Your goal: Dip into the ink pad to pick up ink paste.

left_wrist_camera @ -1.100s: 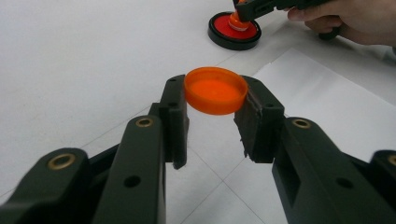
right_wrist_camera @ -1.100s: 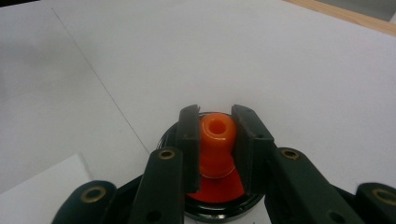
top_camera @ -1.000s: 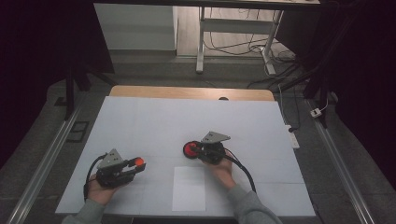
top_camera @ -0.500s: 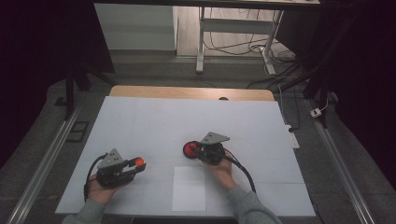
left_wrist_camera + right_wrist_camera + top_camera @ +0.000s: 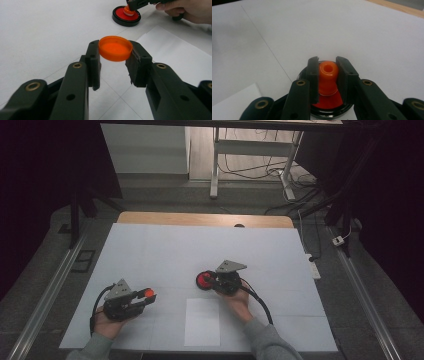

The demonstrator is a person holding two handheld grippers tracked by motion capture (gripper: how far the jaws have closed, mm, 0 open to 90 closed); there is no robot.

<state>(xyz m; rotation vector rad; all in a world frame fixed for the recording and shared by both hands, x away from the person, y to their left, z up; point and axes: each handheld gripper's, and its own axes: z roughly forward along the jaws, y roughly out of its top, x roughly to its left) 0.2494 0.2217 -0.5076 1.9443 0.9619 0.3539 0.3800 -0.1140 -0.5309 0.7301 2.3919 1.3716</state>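
My left gripper (image 5: 113, 62) clamps a light, stiff orange plastic cap (image 5: 115, 48) by its rim; my right gripper (image 5: 327, 75) pinches the slippery orange spout (image 5: 327, 72) on its red-and-black disc (image 5: 329, 103).

Glossy orange plastic cap (image 5: 115, 48); matt white table (image 5: 165, 255).

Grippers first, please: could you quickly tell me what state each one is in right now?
Left gripper: shut on the orange cap.
Right gripper: shut on the orange spout over the red disc.
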